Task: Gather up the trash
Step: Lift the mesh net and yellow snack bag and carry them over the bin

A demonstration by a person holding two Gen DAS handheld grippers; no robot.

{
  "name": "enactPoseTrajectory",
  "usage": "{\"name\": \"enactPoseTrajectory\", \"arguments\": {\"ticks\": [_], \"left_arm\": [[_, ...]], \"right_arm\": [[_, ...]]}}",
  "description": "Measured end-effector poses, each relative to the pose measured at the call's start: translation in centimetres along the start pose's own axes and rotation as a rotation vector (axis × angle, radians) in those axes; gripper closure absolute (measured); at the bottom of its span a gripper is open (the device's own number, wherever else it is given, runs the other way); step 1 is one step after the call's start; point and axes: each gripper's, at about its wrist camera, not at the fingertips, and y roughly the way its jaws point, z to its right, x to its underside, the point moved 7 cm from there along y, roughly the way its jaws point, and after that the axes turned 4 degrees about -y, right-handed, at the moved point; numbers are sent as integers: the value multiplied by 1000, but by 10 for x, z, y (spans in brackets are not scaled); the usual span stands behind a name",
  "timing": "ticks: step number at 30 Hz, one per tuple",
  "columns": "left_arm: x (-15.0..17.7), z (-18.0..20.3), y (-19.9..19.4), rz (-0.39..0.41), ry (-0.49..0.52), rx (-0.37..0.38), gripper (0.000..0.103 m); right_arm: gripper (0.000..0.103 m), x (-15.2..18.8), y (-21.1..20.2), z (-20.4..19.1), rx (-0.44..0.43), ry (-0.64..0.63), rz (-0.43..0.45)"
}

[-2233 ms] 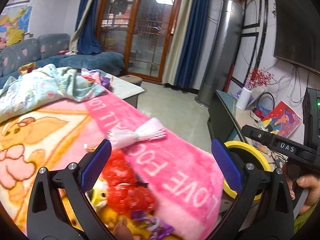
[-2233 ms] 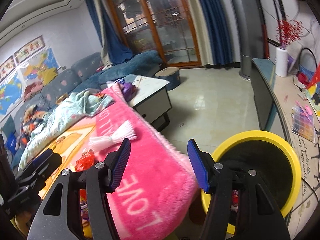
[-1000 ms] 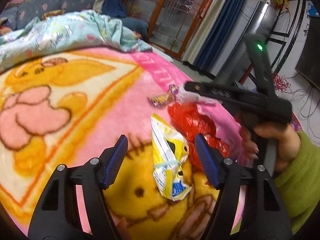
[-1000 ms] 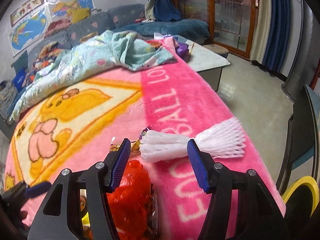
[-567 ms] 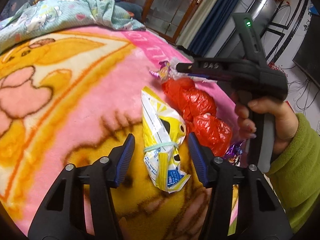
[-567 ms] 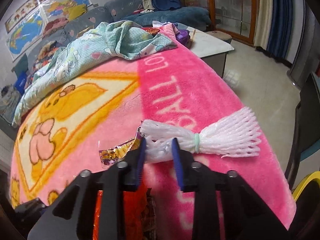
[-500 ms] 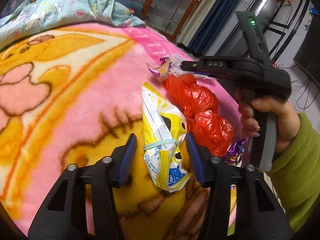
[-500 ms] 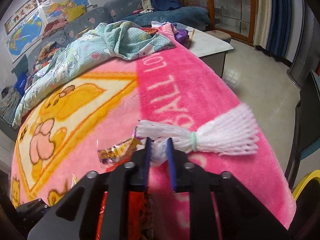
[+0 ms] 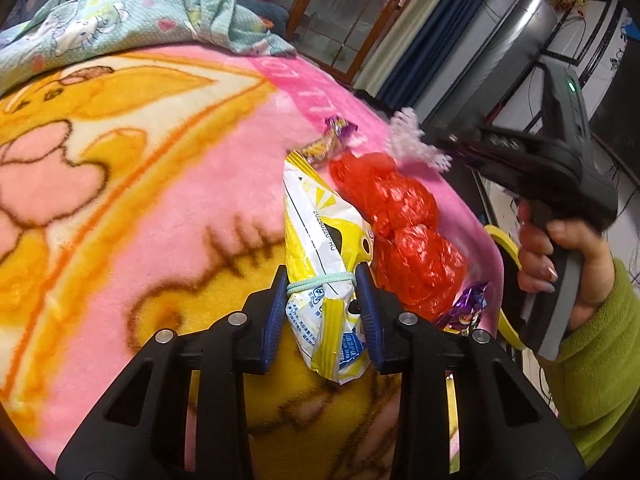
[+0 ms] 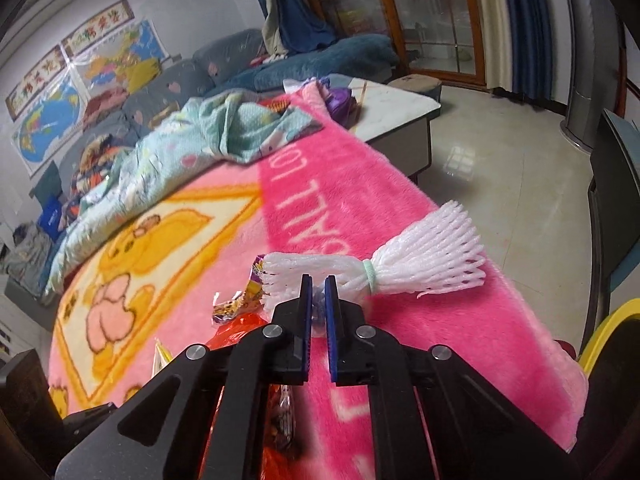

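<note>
Right gripper [image 10: 316, 294] clamped on white foam net [image 10: 400, 266]; left gripper [image 9: 322, 292] just closing, jaws narrow around yellow snack bag [image 9: 324, 248]; red bag [image 9: 404, 236], candy wrappers at frame centre remain; nothing visibly binned.

My left claw [image 9: 322, 312] pinching yellow snack packet [image 9: 324, 256] on blanket; right claw [image 10: 315, 312] gripping white foam net [image 10: 384, 266]. Red bag [image 9: 400, 232], candy wrappers [image 9: 326, 146] beside.

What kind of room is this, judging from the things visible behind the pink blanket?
Most likely a home living room. A long grey-blue sofa stands along the wall under world maps, a low white table sits on the tiled floor, and glazed wooden doors with blue curtains close the far side.
</note>
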Motion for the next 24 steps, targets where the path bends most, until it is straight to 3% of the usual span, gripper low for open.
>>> {"name": "enactPoseTrajectory", "arguments": {"ticks": [10,24], "left_arm": [[-16,1,-27,95,-5,-17,77],[-31,40,-50,180,75,3,77]], "right_arm": [[97,0,-42,3,-23,15,63],[97,-4,-82,-2,-31,-12,117]]}}
